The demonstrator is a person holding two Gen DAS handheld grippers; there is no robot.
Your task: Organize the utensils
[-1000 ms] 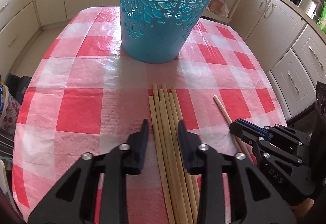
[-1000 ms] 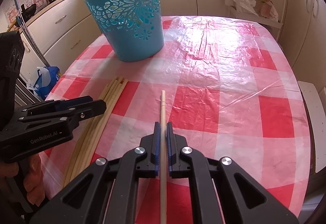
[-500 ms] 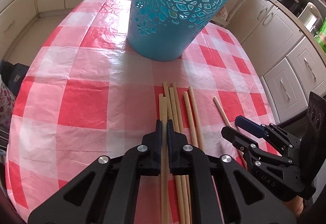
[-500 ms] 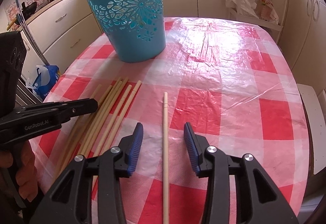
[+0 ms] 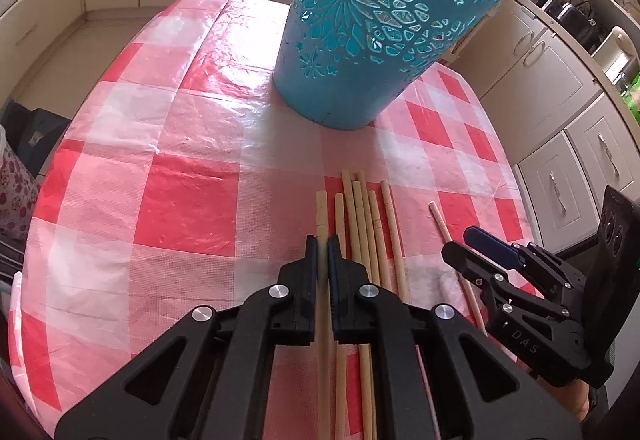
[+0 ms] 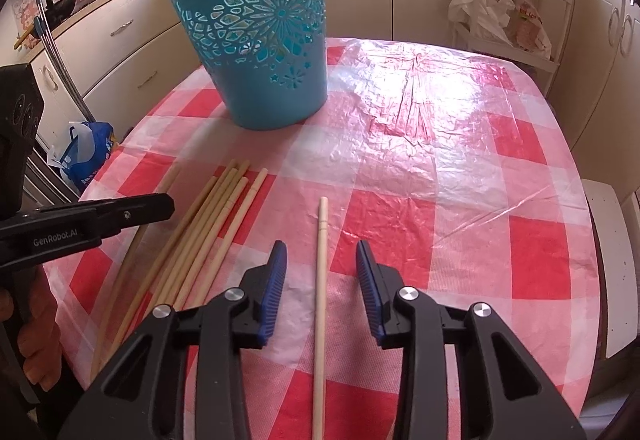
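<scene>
The left gripper [image 5: 322, 260] is clamped on one wooden chopstick [image 5: 321, 208], its black fingers [image 5: 308, 272] pinching the stick near its far third. That stick runs straight along the gripper's own line, its blunt tip pointing away toward the blue basket [image 5: 376, 28], its long axis lying front to back over the table. Just to the right of it lies a loose bundle of chopsticks [image 5: 366, 224] on the red-and-white checked tablecloth [image 5: 180, 200]. They are roughly parallel to the held one, fanning slightly, all with their ends toward the basket and their tails running under the gripper.

Further right, set apart from the bundle, a single chopstick [image 6: 321, 260] lies flat on the cloth. In the right wrist view it lies between the blue-padded fingers [image 6: 276, 280] of the right gripper [image 6: 321, 272], long axis in line with the gripper, tip pointing to the far side of the table, right of the basket. The jaws are closing but stand clear of the stick on both sides, with cloth showing in each gap.

The basket stands upright beyond the sticks' tips, well apart from them.
</scene>
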